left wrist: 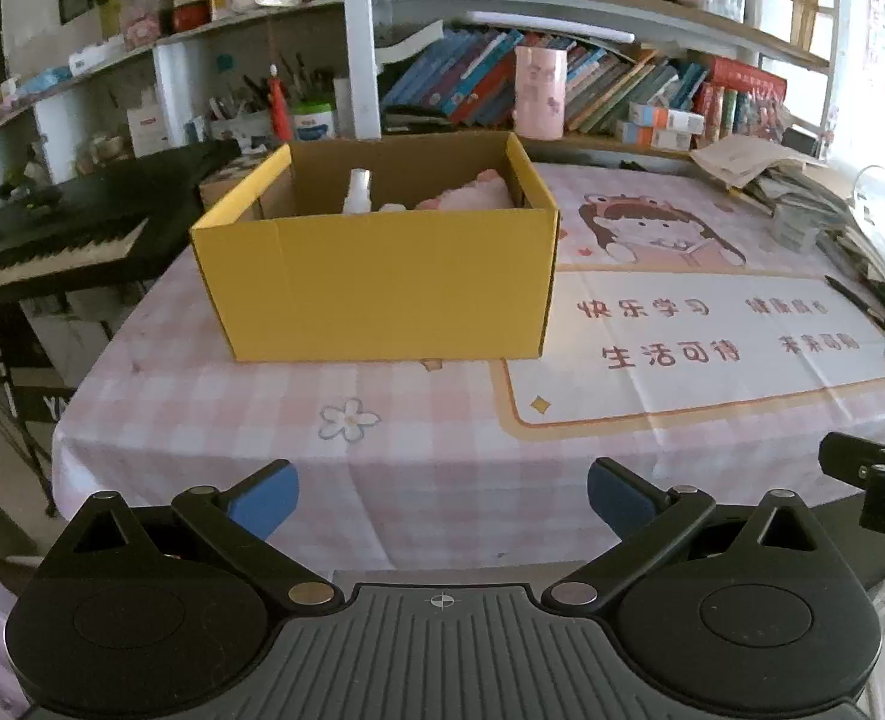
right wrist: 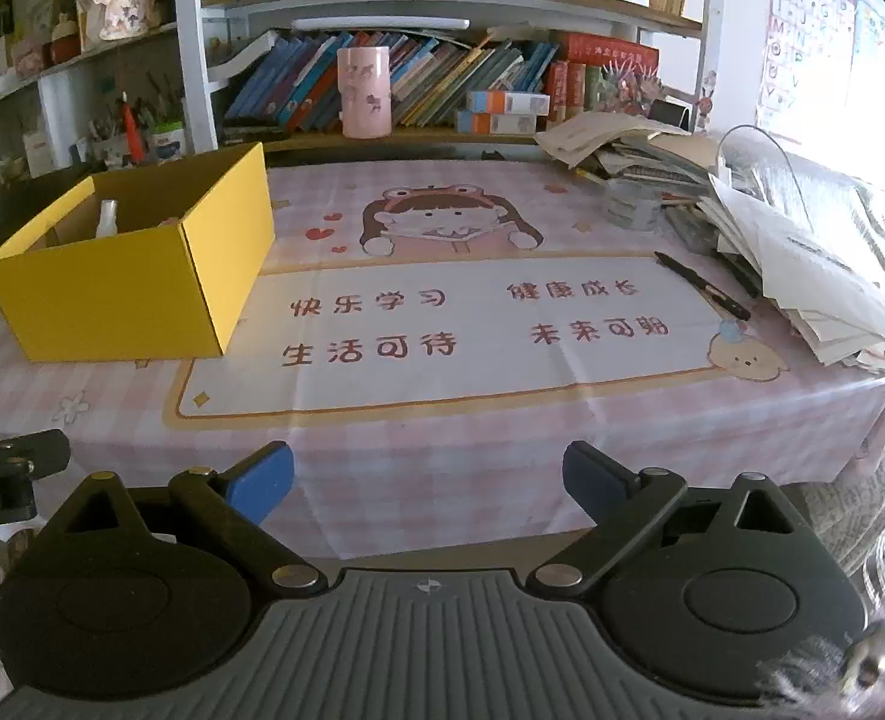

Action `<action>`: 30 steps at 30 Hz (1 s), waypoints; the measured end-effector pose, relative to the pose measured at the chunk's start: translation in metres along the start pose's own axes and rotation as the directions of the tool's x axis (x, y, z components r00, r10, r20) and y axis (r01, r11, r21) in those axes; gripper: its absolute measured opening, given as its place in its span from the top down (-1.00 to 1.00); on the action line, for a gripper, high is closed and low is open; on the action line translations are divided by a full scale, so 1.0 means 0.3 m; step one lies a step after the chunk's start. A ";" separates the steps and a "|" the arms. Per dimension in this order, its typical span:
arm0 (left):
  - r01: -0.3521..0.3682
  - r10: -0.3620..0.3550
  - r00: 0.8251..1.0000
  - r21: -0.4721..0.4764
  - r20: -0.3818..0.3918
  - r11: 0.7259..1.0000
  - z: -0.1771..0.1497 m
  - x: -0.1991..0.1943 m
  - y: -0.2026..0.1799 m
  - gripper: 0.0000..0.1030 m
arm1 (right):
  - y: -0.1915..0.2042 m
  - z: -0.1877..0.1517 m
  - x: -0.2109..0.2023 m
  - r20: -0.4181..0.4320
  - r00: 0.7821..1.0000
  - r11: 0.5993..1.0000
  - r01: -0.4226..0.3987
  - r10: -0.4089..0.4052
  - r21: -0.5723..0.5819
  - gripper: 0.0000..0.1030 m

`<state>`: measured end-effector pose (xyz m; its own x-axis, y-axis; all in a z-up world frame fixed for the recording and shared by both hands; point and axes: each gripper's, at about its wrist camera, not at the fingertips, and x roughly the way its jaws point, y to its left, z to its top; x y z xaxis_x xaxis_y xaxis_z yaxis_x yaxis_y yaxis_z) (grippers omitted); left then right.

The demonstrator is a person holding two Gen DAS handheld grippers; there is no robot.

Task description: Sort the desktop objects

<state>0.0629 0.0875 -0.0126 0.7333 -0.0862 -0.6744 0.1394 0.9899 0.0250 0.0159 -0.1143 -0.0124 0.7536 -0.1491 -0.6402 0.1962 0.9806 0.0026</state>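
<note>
1. Left wrist view: I am holding the left gripper (left wrist: 442, 498) back at the near edge of the table (left wrist: 430, 480), its blue fingers (left wrist: 265, 495) spread wide with nothing between them. The yellow box (left wrist: 376, 276) is sitting straight ahead of it on the pink checked cloth, with a white spray bottle (left wrist: 358, 189) and something pink (left wrist: 472, 195) showing inside. I am judging that this hand has nothing left to fetch on its side, so I am leaving it clear of the box.

2. Right wrist view: the right gripper (right wrist: 427, 483) is also hovering at the near edge, fingers (right wrist: 592, 480) wide and empty. The one loose piece I am seeing is the black pen (right wrist: 703, 287), lying flat and slanted on the mat, just beside the paper pile (right wrist: 802, 264) at the far right. To do this well, I am planning to come down over the pen's middle with the fingers across its length, away from the papers, then carry it left to the box.
</note>
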 end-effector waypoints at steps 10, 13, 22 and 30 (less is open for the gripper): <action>0.019 -0.019 1.000 0.017 -0.008 1.000 0.000 0.006 -0.006 -1.00 | 0.012 0.000 0.014 -0.018 1.000 1.000 -0.007 0.007 -0.002 -0.88; 0.022 -0.022 1.000 0.015 -0.012 1.000 0.003 0.008 -0.006 -1.00 | 0.015 0.000 0.014 -0.018 1.000 1.000 -0.009 0.009 -0.006 -0.88; 0.031 -0.031 0.999 0.022 -0.016 0.999 0.001 0.008 -0.014 -1.00 | 0.018 -0.001 0.014 -0.018 1.000 1.000 -0.008 0.008 -0.006 -0.88; 0.033 -0.033 0.999 0.023 -0.019 0.999 -0.003 0.008 -0.015 -1.00 | 0.021 -0.002 0.014 -0.020 1.000 1.000 -0.010 0.010 -0.007 -0.88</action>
<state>0.0635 0.0830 -0.0150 0.7157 -0.1164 -0.6887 0.1790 0.9837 0.0197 0.0199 -0.1088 -0.0155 0.7430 -0.1367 -0.6552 0.1843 0.9829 0.0039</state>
